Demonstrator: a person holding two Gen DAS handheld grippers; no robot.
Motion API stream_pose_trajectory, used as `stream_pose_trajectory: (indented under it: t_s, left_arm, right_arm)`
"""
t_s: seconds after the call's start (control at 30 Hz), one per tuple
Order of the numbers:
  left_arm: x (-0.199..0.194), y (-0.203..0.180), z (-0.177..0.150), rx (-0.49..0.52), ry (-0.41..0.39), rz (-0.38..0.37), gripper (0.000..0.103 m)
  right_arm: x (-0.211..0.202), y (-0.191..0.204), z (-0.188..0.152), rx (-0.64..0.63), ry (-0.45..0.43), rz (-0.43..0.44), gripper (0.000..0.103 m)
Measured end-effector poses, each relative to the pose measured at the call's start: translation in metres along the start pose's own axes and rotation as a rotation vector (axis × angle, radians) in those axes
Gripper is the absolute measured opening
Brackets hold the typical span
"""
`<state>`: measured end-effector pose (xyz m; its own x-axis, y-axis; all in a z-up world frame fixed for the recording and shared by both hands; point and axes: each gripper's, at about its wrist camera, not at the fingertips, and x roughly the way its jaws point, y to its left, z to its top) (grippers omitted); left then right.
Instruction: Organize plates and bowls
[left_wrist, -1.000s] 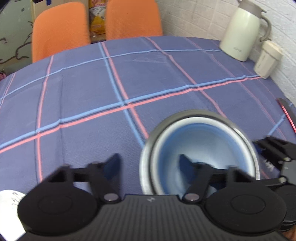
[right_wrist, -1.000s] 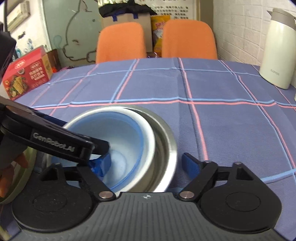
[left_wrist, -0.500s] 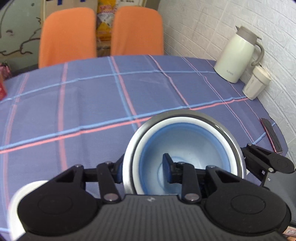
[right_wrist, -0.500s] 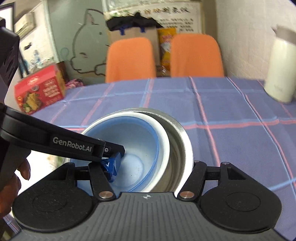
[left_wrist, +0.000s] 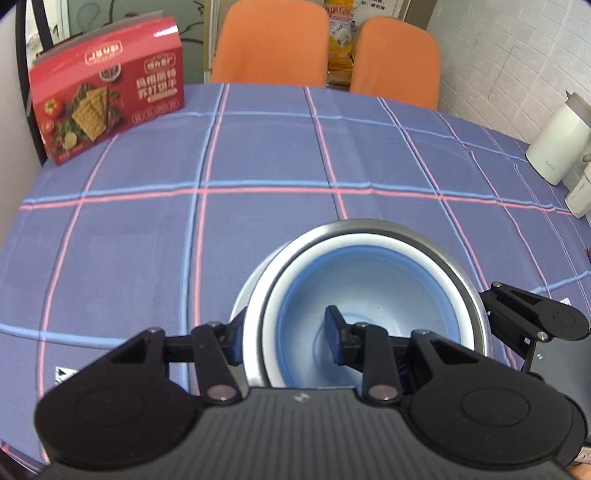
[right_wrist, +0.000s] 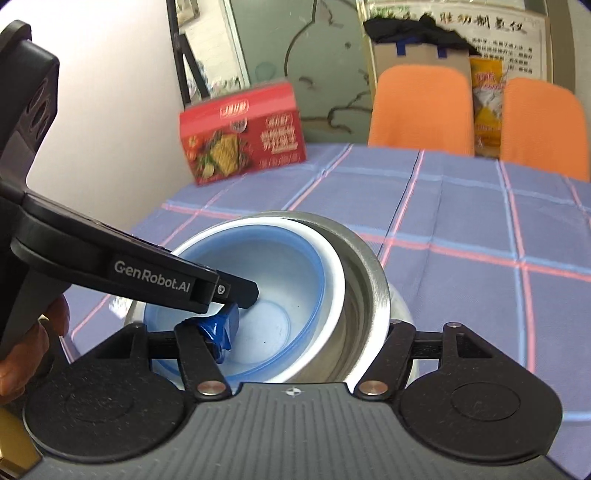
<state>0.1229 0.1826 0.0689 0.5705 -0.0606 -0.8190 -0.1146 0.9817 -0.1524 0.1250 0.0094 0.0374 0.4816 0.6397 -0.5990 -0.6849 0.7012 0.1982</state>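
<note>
A stack of nested bowls hangs above the checked tablecloth: a steel bowl (left_wrist: 369, 227) outside, a white bowl (left_wrist: 369, 242) in it, a blue bowl (left_wrist: 369, 280) innermost. My left gripper (left_wrist: 284, 341) is shut on the stack's near-left rim, one finger outside the steel wall, one inside the blue bowl. My right gripper (right_wrist: 306, 332) is shut on the opposite rim, its left finger inside the blue bowl (right_wrist: 258, 280), its right finger outside the steel bowl (right_wrist: 369, 280). The left gripper's arm crosses the right wrist view at the left.
A red cracker box (left_wrist: 107, 88) stands at the table's far left, also in the right wrist view (right_wrist: 243, 133). Two orange chairs (left_wrist: 273, 40) stand behind the table. A white kettle (left_wrist: 554, 144) and a small white jar (left_wrist: 581, 192) stand at the right edge.
Both grippers closed on the rims of the bowl stack and carried it leftward across the table; the cracker box has come into view and the kettle has slid to the right edge.
</note>
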Motion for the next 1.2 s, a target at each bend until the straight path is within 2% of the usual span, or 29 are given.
stream_pose_trajectory:
  t_s: [0.2, 0.3, 0.33, 0.37, 0.43, 0.5, 0.6, 0.7, 0.8, 1.0, 1.1, 1.2]
  left_arm:
    - [0.02, -0.003, -0.002, 0.016, 0.002, -0.047, 0.031]
    - [0.022, -0.002, -0.002, 0.03, -0.039, -0.032, 0.033]
    - [0.021, -0.002, -0.002, 0.039, -0.053, -0.029, 0.045]
    - [0.02, -0.003, -0.003, 0.044, -0.056, -0.032, 0.077]
    - [0.016, -0.005, -0.006, 0.041, -0.079, -0.063, 0.095]
    - [0.007, -0.008, -0.009, 0.075, -0.146, -0.011, 0.094]
    - [-0.006, -0.009, -0.006, 0.09, -0.23, 0.044, 0.095]
    - [-0.02, -0.004, 0.002, 0.05, -0.265, 0.021, 0.095]
    - [-0.031, -0.007, 0.007, 0.017, -0.302, 0.0, 0.096]
    - [-0.038, -0.038, 0.018, -0.098, -0.426, -0.073, 0.103]
    - [-0.038, -0.057, 0.013, -0.159, -0.498, -0.007, 0.103]
    - [-0.033, -0.076, 0.004, -0.113, -0.504, 0.073, 0.103]
  right_arm:
    - [0.002, 0.0, -0.01, 0.037, 0.034, -0.065, 0.052]
    - [0.006, -0.002, -0.009, 0.043, 0.035, -0.068, 0.052]
    - [0.006, 0.0, -0.01, 0.039, 0.031, -0.072, 0.053]
    - [0.008, 0.001, -0.009, 0.034, 0.035, -0.074, 0.053]
    - [0.013, 0.001, -0.007, 0.034, 0.04, -0.06, 0.053]
    - [0.012, 0.0, -0.008, 0.047, 0.04, -0.052, 0.052]
    - [0.0, -0.002, -0.005, 0.056, -0.013, -0.092, 0.053]
    - [-0.016, -0.007, 0.0, 0.051, -0.091, -0.144, 0.053]
    - [-0.029, -0.015, 0.004, 0.076, -0.132, -0.161, 0.054]
    - [-0.039, -0.043, 0.015, 0.173, -0.22, -0.166, 0.055]
    - [-0.04, -0.058, 0.012, 0.257, -0.331, -0.201, 0.055]
    - [-0.041, -0.068, 0.003, 0.299, -0.299, -0.242, 0.056]
